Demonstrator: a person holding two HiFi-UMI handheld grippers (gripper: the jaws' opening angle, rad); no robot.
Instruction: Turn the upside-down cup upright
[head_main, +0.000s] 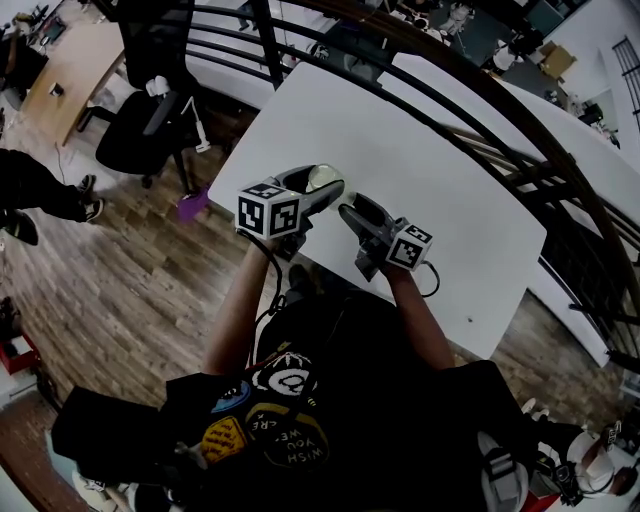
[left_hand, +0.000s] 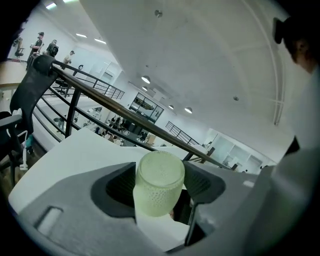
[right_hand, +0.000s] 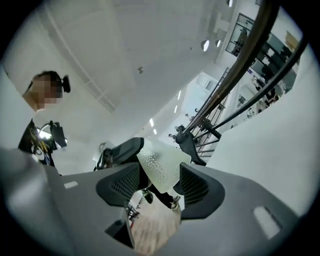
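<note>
**Cup in mid-air, pinched from two sides above the table's near edge**

The left gripper (left_hand: 162, 186) has its jaws closed on the pale green cup (left_hand: 158, 175), one pad on each side of the dimpled wall. The right gripper (right_hand: 159, 182) also has the cup between its pads, and they seem to press on it. The cup hangs clear of the table (head_main: 420, 160), just over the edge nearest the person. With two grips on one small cup, uneven wrist rolls could twist it out of a pad. If one gripper lets go before the other is firm, the cup could drop onto the table or past that edge to the floor (head_main: 130, 260).
</note>
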